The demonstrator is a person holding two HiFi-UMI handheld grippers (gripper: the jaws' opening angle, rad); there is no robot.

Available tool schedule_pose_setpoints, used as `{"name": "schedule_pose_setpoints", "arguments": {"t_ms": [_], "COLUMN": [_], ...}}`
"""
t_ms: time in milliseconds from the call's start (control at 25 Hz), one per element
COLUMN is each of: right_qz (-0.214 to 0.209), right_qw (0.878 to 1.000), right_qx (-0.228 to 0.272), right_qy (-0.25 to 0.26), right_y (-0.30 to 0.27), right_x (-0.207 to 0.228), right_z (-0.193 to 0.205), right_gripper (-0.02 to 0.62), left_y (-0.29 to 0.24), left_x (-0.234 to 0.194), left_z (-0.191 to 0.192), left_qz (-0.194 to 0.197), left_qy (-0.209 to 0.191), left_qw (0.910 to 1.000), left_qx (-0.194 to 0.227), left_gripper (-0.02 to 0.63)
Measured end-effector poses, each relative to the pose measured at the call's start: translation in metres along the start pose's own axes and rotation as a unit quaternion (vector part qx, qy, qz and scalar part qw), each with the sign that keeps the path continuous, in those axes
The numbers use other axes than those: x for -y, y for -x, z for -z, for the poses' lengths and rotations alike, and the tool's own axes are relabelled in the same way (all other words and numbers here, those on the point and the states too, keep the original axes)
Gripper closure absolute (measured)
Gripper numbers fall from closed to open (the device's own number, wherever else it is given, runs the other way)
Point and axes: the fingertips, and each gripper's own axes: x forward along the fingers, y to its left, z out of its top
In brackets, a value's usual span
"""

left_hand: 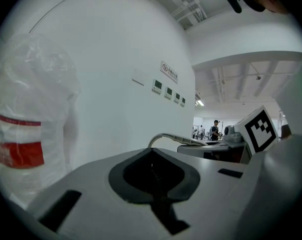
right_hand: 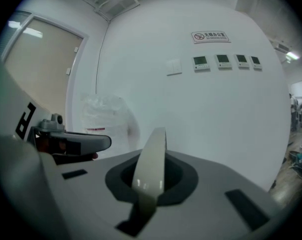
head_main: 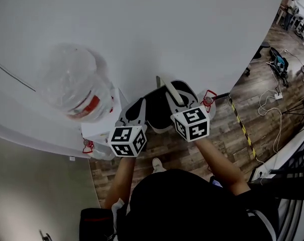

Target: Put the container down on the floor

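The container (head_main: 157,115) is a dark bin with a grey rim, held up in front of the white wall between my two grippers. Its pale handle (head_main: 170,91) rises from it. My right gripper (head_main: 182,101) is shut on that handle (right_hand: 151,154), which runs up through its jaws (right_hand: 150,170). My left gripper (head_main: 135,109) is beside the container's left rim. It (left_hand: 154,156) is shut with nothing showing in the dark gap between its jaws. From the left gripper view the handle (left_hand: 174,138) arches over toward the right gripper (left_hand: 240,144).
A big clear water bottle (head_main: 79,87) with a red label stands upside down on a white dispenser (head_main: 98,130) close at my left. The curved white wall (head_main: 192,39) is straight ahead. Wooden floor (head_main: 232,134) lies below, with yellow-black tape (head_main: 240,124) and cables (head_main: 272,104) to the right.
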Motion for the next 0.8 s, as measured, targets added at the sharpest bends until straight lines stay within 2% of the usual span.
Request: {"name": "schedule_pose_setpoints", "arguments": {"t_ms": [240,440,800], "right_qz": [0.016,0.031,0.044], "right_qw": [1.0,0.999,0.999], "right_qx": [-0.007,-0.015,-0.021], "right_qy": [-0.002,-0.004,-0.015], "right_y": [-0.035,-0.055,-0.081], "right_x": [0.002,-0.001,-0.006], "right_z": [-0.007,-0.005,0.0], "right_gripper": [0.566,0.566,0.566], "left_y": [-0.015,-0.019,-0.024], "left_x": [-0.034,-0.043,-0.066], "left_z": [-0.017,-0.024,-0.008], "left_qz": [0.009,0.051,0.076], "left_qy": [-0.04,0.013,0.032], "left_qw": [0.9992,0.9985,0.9966], "left_qx": [0.001,0.017,-0.001], "left_gripper": [0.589,0.589,0.589]}}
